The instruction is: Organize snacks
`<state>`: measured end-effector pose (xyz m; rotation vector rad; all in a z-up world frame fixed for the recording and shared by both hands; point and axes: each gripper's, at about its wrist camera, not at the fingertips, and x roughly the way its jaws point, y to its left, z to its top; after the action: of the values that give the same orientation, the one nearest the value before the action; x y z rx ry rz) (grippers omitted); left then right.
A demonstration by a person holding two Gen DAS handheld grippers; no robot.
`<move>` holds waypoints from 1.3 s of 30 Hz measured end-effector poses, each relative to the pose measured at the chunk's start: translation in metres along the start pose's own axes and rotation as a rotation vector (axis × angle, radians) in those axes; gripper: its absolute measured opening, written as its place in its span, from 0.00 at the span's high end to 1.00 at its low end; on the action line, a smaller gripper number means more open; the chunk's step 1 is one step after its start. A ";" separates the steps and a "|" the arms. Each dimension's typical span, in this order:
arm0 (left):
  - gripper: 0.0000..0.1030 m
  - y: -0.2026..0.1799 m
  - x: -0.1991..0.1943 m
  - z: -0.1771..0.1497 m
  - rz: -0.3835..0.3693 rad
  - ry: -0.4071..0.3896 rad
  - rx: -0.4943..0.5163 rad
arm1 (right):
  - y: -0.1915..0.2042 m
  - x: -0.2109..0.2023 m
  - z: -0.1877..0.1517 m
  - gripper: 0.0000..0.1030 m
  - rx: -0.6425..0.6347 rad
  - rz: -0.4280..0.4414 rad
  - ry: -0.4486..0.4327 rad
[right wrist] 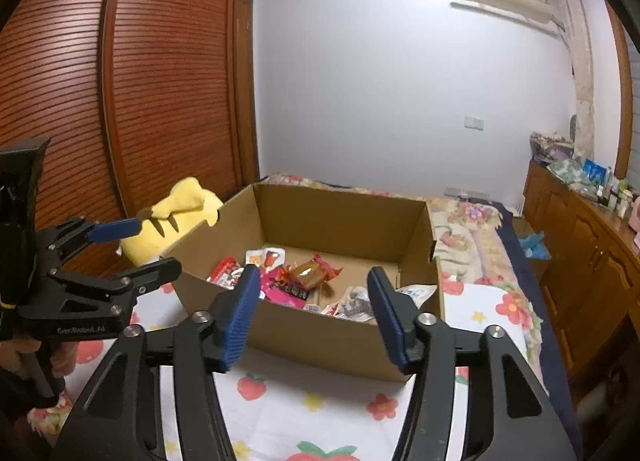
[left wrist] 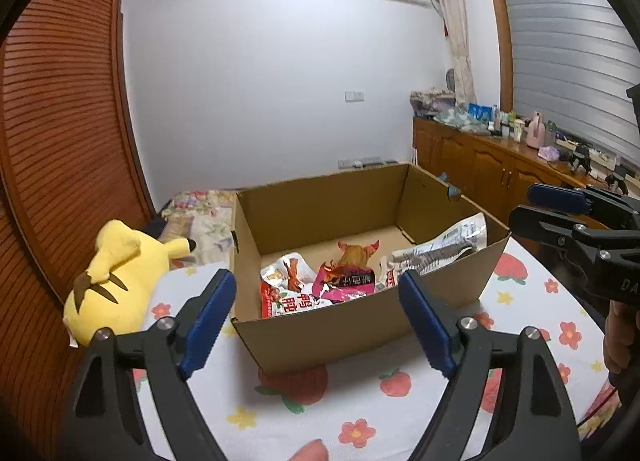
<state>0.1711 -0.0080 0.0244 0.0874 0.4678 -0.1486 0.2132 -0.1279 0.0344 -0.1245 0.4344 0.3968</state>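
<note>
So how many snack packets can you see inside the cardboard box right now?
4 at least, all at the near end of the cardboard box: a red-and-white packet, a pink packet, an orange packet, and a silver packet against the right wall. Others may be hidden underneath.

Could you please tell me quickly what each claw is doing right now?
Left claw: open, holding nothing, in front of the cardboard box.
Right claw: open, holding nothing, also facing the box.

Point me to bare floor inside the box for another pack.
Free: the far half of the box floor, along the back wall and far right corner. Crowded: the near half, where the red pack, pink pack and white pack pile against the front wall. Both claws, left claw and right claw, are open and empty.
</note>
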 end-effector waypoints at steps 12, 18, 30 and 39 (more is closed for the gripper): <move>0.14 -0.010 -0.037 -0.003 0.029 -0.027 -0.034 | 0.004 -0.041 -0.002 0.14 0.007 -0.032 -0.068; 0.14 -0.006 -0.059 -0.008 0.014 -0.036 -0.077 | 0.003 -0.064 -0.009 0.09 0.041 -0.076 -0.100; 0.14 -0.016 -0.103 -0.018 0.026 -0.054 -0.074 | 0.004 -0.102 -0.028 0.07 0.101 -0.130 -0.115; 0.14 -0.020 -0.125 -0.039 0.053 -0.065 -0.081 | 0.015 -0.121 -0.042 0.07 0.122 -0.122 -0.126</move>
<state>0.0408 -0.0079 0.0456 0.0157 0.4060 -0.0807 0.0904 -0.1646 0.0478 -0.0069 0.3243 0.2557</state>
